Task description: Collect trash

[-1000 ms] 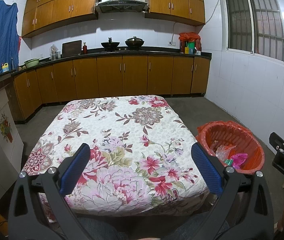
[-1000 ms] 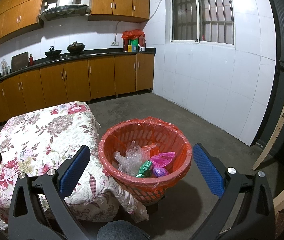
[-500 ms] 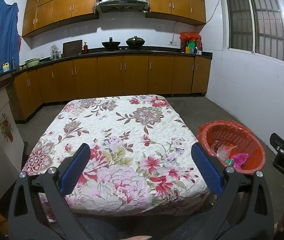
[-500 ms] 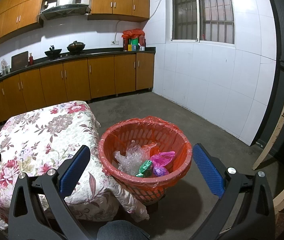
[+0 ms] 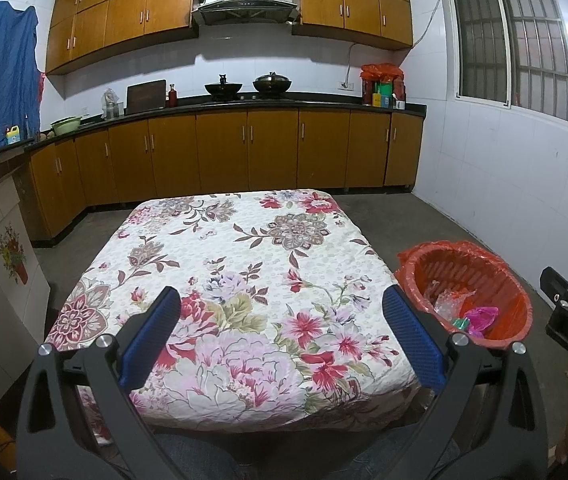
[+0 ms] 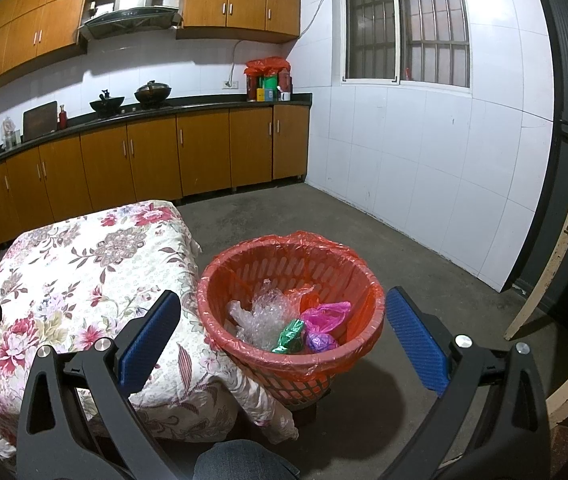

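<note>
An orange basket with a red liner stands on the floor beside the table's right edge; it also shows in the left wrist view. Inside lie clear bubble wrap, a pink bag, a green wrapper and a purple wrapper. My left gripper is open and empty, held over the near part of the floral tablecloth. My right gripper is open and empty, held above and in front of the basket. No trash shows on the cloth.
Brown kitchen cabinets and a dark counter with pots run along the far wall. A white tiled wall is on the right. A pale wooden table leg stands at far right. Bare concrete floor lies beyond the basket.
Both grippers have drawn back and risen slightly, so the table and basket sit a little lower and smaller in view. Both stay open and empty.
</note>
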`<act>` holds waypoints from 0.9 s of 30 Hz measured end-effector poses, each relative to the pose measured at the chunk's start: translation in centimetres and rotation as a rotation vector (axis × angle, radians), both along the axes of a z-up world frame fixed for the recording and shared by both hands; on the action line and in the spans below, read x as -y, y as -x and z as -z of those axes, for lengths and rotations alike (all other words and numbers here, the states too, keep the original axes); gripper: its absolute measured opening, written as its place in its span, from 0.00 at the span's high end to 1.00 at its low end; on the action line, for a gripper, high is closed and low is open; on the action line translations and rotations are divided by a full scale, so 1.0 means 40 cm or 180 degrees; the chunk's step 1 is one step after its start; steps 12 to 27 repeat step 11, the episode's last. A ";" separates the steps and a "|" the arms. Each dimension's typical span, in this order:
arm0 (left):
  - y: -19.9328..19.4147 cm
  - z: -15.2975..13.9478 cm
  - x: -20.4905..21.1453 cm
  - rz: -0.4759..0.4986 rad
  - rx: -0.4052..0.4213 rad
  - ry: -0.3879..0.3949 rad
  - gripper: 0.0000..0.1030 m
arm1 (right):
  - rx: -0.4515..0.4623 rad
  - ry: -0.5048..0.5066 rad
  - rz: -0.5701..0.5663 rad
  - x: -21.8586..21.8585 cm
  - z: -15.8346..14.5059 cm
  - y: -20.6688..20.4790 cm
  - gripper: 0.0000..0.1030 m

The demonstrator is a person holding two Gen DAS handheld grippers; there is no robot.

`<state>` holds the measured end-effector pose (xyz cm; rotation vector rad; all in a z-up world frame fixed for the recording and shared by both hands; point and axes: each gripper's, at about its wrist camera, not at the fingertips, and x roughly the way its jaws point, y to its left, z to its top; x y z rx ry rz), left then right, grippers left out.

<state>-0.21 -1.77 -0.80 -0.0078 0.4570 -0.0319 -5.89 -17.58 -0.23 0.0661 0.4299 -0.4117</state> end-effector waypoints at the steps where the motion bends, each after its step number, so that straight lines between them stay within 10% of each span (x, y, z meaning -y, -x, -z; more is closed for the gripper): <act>1: -0.001 0.003 0.001 -0.0001 -0.0004 0.0000 0.04 | 0.0002 0.0001 0.0000 0.002 0.000 -0.003 0.02; 27: 0.012 0.013 -0.007 0.0013 -0.0029 0.0021 0.04 | -0.0002 0.0001 0.0000 0.002 -0.002 -0.002 0.02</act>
